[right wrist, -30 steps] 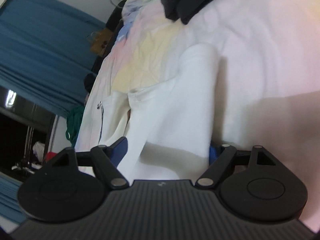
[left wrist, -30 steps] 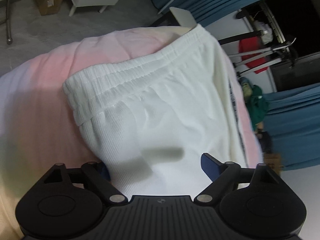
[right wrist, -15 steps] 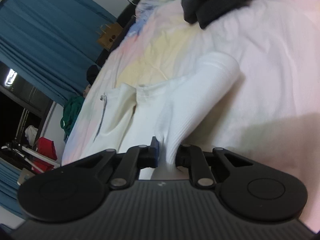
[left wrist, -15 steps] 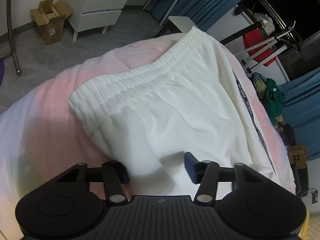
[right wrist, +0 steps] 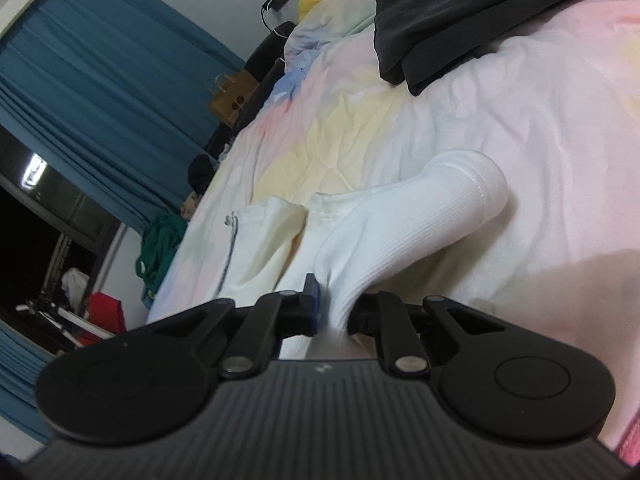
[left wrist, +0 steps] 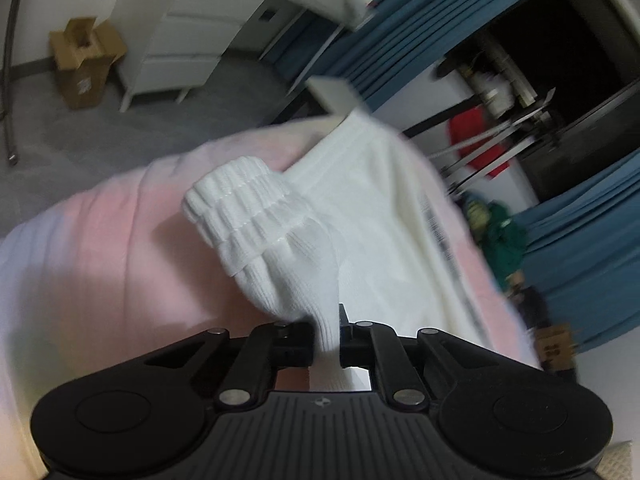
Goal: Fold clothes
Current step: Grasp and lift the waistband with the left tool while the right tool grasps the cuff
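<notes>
Your left tongs [left wrist: 326,334], just closed, pinch the white shorts [left wrist: 360,216] near the bunched waistband; your right tongs [right wrist: 332,312] clench a raised leg hem. The shorts lie on the pastel bed [right wrist: 560,128].

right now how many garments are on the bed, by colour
white: 1, the white pants pinched by the left gripper and right gripper
black: 1, the black garment farther up the bed
total: 2
</notes>
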A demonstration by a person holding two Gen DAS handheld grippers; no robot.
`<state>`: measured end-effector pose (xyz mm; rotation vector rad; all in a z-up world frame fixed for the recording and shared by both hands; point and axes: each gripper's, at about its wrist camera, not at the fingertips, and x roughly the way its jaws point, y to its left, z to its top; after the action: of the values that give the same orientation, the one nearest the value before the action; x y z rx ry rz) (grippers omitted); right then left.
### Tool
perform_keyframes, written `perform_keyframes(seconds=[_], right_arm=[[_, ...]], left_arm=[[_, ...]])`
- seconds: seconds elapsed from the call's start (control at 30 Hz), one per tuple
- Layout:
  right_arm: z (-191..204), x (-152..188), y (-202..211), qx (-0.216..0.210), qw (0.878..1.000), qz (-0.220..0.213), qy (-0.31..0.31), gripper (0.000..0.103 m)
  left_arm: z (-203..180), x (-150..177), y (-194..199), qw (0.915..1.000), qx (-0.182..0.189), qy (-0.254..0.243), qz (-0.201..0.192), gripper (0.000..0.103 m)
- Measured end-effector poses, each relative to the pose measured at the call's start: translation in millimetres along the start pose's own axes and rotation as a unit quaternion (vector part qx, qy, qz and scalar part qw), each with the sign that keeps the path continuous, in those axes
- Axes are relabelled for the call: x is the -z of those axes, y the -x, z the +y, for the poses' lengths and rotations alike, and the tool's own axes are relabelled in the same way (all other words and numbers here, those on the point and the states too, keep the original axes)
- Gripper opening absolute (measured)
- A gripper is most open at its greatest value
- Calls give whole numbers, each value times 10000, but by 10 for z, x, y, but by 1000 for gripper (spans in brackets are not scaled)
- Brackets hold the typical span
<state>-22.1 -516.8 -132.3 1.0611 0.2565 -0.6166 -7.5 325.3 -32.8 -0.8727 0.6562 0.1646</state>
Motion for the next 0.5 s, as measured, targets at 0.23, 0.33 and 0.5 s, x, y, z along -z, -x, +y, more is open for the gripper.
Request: perform_keyframes(seconds=[0.23,0.33,0.5], right_arm=[[394,-154,52,-304,9988,-193,317,13],[752,-291,-150,-385,9978,-163,508,13],[1509,-498,-875,-360,9945,-60,979,13]], left_arm=[[-434,-144,150,9985,215,-389,-321,8],[-750,-365,31,9983,200,-444,-322,8],[-1391,-917,-498,9986,156,-322,-378,8]])
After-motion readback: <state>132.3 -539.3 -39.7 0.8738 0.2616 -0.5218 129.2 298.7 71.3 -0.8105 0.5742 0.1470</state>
